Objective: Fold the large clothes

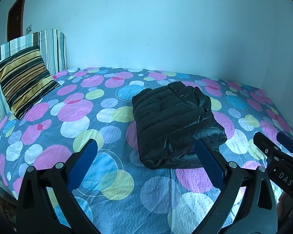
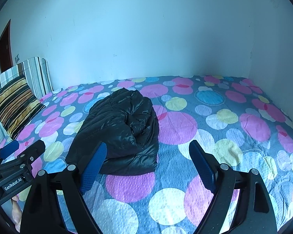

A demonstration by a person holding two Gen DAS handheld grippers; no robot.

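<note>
Black puffer jacket [image 1: 173, 122] lies folded on the dotted bedspread [image 1: 99, 120]; striped cushion [image 1: 23, 81] far left, pale wall [image 1: 146, 29] behind; left gripper [image 1: 146, 156] and right gripper [image 2: 148, 156] both spread, holding nothing.

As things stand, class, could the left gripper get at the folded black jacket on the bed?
Probably yes. The left gripper is open, the jacket lies just ahead by its right finger, and only bare bedspread lies between.

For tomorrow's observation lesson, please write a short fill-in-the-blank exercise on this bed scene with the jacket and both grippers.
1. The black puffer jacket lies ____ on the bedspread.
2. Both the left gripper and the right gripper are ____.
3. The cushion has a ____ pattern.

Missing words: folded; open; striped
</note>
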